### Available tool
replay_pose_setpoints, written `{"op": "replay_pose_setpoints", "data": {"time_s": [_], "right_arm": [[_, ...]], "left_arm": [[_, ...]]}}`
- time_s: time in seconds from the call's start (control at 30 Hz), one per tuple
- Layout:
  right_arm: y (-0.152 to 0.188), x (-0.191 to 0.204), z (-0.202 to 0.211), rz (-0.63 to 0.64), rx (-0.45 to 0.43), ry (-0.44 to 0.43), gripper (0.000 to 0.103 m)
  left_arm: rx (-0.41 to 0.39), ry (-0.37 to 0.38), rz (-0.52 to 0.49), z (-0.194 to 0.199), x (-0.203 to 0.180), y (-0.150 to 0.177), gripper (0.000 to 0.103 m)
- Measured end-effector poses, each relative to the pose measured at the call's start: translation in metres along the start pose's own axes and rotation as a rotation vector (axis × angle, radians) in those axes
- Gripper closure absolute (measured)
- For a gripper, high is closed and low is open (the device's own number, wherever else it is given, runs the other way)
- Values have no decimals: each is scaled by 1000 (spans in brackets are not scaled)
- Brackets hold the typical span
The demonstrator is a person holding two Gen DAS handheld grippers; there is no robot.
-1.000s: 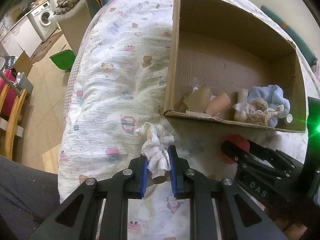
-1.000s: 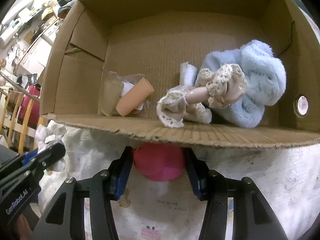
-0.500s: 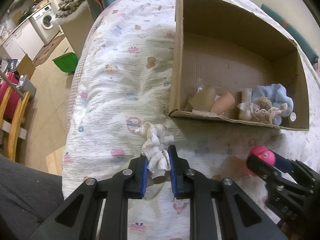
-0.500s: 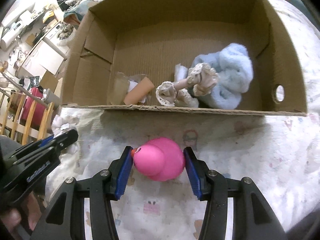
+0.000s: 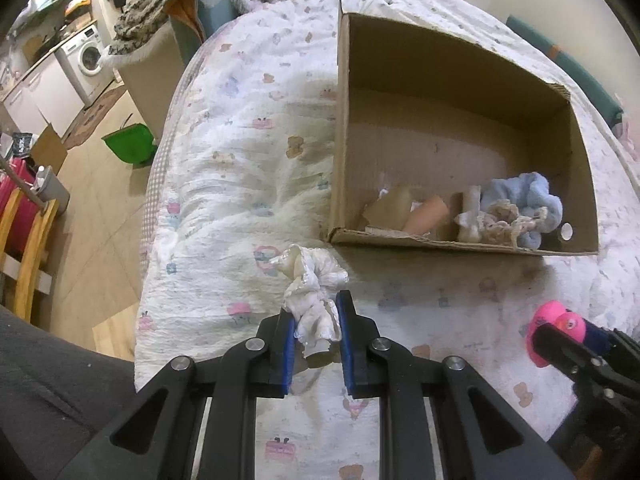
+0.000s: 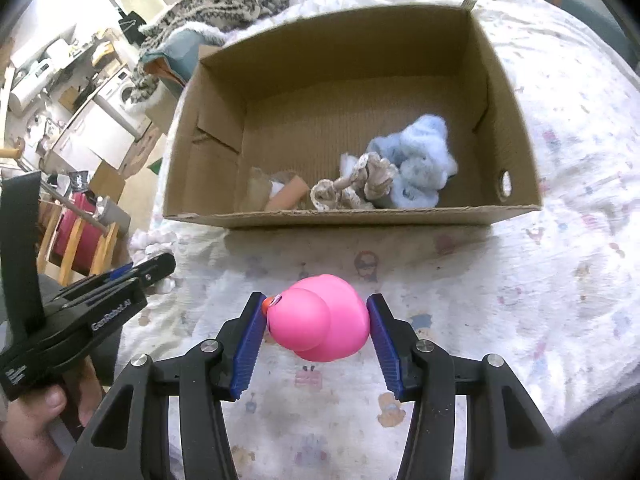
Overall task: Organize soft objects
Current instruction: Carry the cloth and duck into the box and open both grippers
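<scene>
Holding step: duck [image 6: 320, 322] clamped in right tool [image 6: 316, 330], rag [image 5: 314, 300] in left tool [image 5: 316, 342]; next, both carried into box [image 6: 360, 216], frame centre.

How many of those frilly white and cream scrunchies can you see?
2. One white scrunchie is pinched in the left gripper over the bed. One cream scrunchie lies in the cardboard box against a blue fluffy thing. More could be hidden underneath.

left claw [image 5: 313, 322]: jaws drawn close, clamped on white cloth bundle [image 5: 310, 292], held low, pointing forward | right claw [image 6: 316, 322]: jaws wider, pads pressed on both sides of pink duck [image 6: 320, 320] | left hand [image 6: 32, 420]: bare, wrapped around claw handle
</scene>
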State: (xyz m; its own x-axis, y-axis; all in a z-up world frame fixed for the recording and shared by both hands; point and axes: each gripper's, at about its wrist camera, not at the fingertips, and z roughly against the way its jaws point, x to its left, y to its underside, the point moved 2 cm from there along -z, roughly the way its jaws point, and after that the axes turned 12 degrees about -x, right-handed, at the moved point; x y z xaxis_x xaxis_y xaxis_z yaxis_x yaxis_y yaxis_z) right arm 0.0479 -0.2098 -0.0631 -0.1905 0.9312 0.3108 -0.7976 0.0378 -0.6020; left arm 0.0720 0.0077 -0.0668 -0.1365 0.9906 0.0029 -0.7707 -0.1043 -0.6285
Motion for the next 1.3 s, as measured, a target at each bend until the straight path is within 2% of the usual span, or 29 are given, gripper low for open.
{"op": "replay_pose_setpoints", "data": {"time_s": [0.37,0.63,0.8,1.07,1.3], "right_arm": [[-17,-7,37,-3,-90,-10,49],[-36,-25,53,-18,-145,-17,49],[-59,-36,57,-33,-201,-32,49],[-92,-37,37,-16,-216,-42,49],[-100,-32,1,-2,-183,-56,49]], "left_arm": [[-62,17,4,22,-1,-10,86],[-135,64,-10,49,-9,-40,86],[-177,93,-40,55,-16,-65,86],[-199,130,-66,39,-29,-99,86],[-158,139,-100,7,-45,-105,86]]}}
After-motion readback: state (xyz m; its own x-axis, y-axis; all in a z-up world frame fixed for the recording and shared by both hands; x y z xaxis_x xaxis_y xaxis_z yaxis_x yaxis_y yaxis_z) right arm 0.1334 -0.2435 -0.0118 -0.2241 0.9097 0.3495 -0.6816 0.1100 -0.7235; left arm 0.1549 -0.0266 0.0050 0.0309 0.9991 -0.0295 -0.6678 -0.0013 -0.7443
